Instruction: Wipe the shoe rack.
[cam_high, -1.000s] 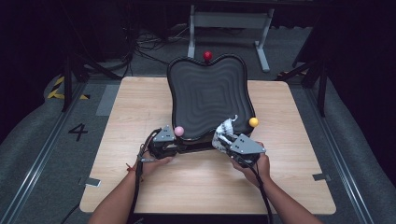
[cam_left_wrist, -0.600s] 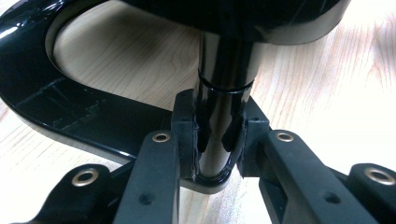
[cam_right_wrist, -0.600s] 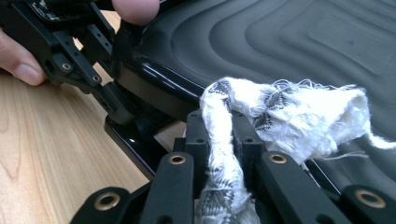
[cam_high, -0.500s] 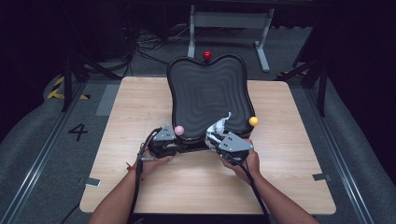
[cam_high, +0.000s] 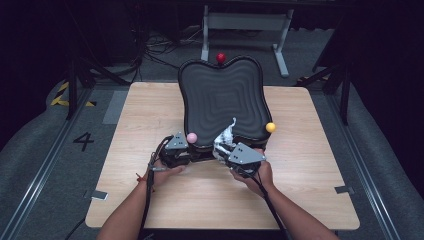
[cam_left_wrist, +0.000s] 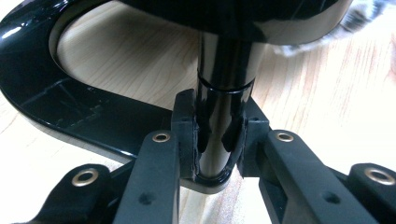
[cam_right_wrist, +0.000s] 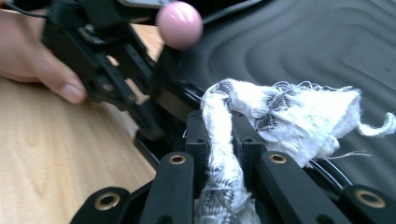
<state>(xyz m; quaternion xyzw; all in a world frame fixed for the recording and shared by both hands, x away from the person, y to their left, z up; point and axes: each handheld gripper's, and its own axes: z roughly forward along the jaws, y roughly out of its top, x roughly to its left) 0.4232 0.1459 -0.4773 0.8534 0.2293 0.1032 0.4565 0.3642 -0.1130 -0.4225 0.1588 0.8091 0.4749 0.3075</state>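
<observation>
Wiping seems to be at its start: the right gripper (cam_high: 226, 146), clamped on a white patterned cloth (cam_right_wrist: 280, 112), rests at the near edge of the black ridged tray (cam_high: 222, 92), most of it unwiped. The left gripper view shows the left gripper (cam_left_wrist: 218, 140) clamping the tray's stand post (cam_left_wrist: 222, 112).

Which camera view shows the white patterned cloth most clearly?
The right gripper view: the white patterned cloth sits close up, pinched between the jaws. The high view shows it small on the black wavy board. The left gripper view catches only a blurred corner.
</observation>
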